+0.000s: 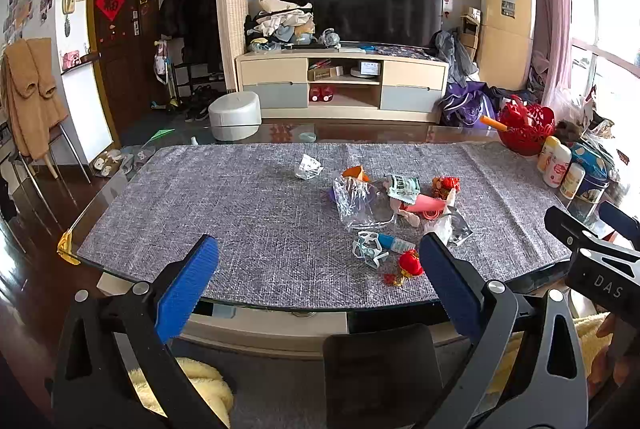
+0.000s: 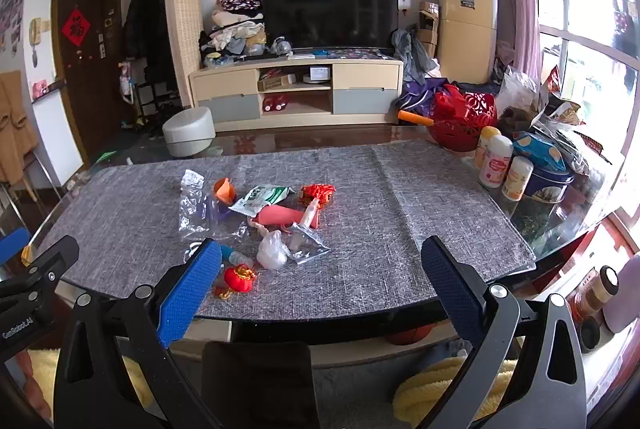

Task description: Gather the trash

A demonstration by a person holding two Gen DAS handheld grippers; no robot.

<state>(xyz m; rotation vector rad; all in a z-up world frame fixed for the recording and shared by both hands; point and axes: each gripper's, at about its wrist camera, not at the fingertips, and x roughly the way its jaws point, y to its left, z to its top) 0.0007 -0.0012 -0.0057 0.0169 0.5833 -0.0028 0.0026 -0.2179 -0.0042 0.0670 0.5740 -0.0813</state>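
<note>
Left wrist view: the left gripper point(image 1: 316, 257) hangs above the near edge of the table point(image 1: 132, 175), jaws wide and holding nothing; the trash point(image 1: 384, 205) lies in a loose heap on the grey mat point(image 1: 224, 213), right of centre; a crumpled paper point(image 1: 307, 167) sits apart, farther back; a red ornament point(image 1: 411, 263) lies nearest, just beside the right finger. Right wrist view: the right gripper point(image 2: 320, 269) hovers at the near edge too, jaws wide, empty; bottles point(image 2: 496, 161) and a red basket point(image 2: 464, 127) stand at the far right.

wall: white | door point(image 1: 116, 17): dark wood | TV point(image 1: 378, 9) on cabinet point(image 1: 340, 85) | window point(image 1: 600, 9): daylight
</note>
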